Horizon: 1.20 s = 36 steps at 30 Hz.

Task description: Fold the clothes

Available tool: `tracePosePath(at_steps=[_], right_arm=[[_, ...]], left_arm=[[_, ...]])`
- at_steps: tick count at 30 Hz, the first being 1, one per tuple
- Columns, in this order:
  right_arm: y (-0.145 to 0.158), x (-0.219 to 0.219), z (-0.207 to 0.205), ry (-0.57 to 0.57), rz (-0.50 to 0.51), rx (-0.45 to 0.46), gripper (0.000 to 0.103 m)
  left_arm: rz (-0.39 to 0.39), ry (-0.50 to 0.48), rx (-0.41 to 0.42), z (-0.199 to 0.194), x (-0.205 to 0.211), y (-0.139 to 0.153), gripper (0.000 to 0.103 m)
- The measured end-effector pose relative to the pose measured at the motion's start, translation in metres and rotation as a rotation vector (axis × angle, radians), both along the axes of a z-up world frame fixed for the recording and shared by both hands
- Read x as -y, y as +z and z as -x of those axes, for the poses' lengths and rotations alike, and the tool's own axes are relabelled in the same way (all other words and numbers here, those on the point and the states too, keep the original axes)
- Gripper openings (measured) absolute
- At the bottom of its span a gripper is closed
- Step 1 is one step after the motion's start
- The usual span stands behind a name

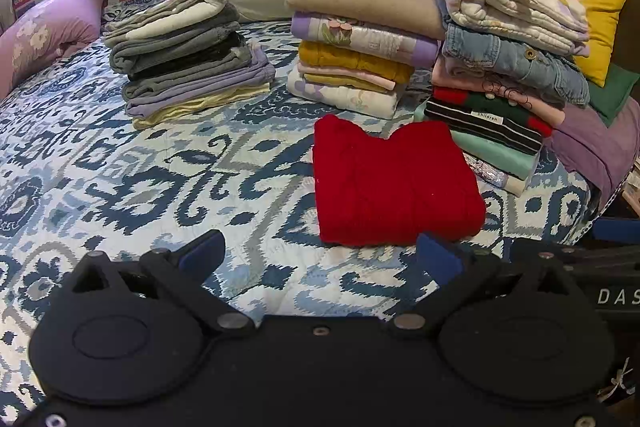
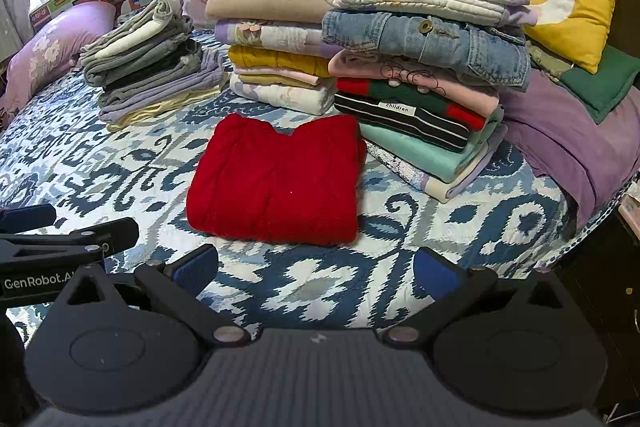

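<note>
The red sweater (image 1: pixel 396 183) lies folded into a neat, roughly square block on the bed (image 1: pixel 160 179), alone in front of three stacks of folded clothes (image 1: pixel 360 59) at the back. As far as folding goes, it already lies as the task wants; whether it is bound for one of the stacks cannot be told from here. Both tools hover low over the quilt at the near edge, each with its jaws spread wide and holding nothing. From the left gripper (image 1: pixel 320 259) the sweater lies ahead and off to the right; from the right gripper (image 2: pixel 316 267) it lies almost straight ahead, a little left. So it sits between the two, nearer the right one's line, with its thick folded edge facing the jaws and its neckline away.
</note>
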State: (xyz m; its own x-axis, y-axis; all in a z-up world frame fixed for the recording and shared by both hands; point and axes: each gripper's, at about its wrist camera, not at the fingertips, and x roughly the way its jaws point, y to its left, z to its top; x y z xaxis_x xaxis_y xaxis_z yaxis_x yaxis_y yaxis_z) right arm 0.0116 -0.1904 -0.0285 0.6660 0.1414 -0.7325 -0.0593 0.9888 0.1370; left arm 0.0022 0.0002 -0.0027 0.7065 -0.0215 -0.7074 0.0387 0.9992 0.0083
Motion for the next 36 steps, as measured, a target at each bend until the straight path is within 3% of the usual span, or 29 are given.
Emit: tracePosePath(at_steps=[11,19,22,36], right_arm=[[-0.013,0.003,-0.015,0.043,-0.020,0.008,0.103],[-0.033,0.017,-0.043,0.048,-0.080,0.043,0.103],[-0.045,0.026,-0.058,0.033,-0.114,0.051,0.103],[-0.100,0.055,-0.131,0.008,-0.352,-0.072,0.102]], left_arm=[[0.059,-0.021,-0.025,-0.021,-0.010,-0.015,0.103],[0.082,-0.110,-0.015,-0.055,-0.011,-0.028,0.103],[0.102,-0.124,-0.054,-0.069,-0.014,-0.039,0.103],[0.223,-0.074,-0.134,-0.135,-0.015,-0.089,0.101]])
